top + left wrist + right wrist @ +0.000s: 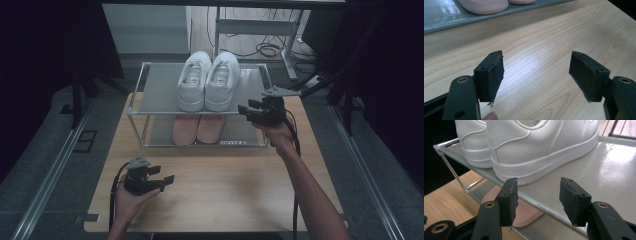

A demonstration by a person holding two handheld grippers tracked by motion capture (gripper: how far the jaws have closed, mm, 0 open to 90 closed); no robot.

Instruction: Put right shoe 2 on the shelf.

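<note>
Two white sneakers [208,80] stand side by side on the top shelf of a small metal shoe rack [160,90], heels toward me. A pink pair [197,128] sits on the lower shelf. My right gripper [246,110] hovers open at the rack's front right, just off the right white sneaker [536,147]; its jaws [537,200] hold nothing. My left gripper [162,176] is open low over the wooden table [225,190] at the front left, jaws [536,77] wide apart above bare wood, with the pink shoes' toes [484,6] ahead.
The rack stands at the far middle of the table, its thin frame posts at each corner [131,112]. Beyond the table are a desk frame with cables [265,47] and a pale cabinet [145,27]. Metal rails run on the floor at both sides.
</note>
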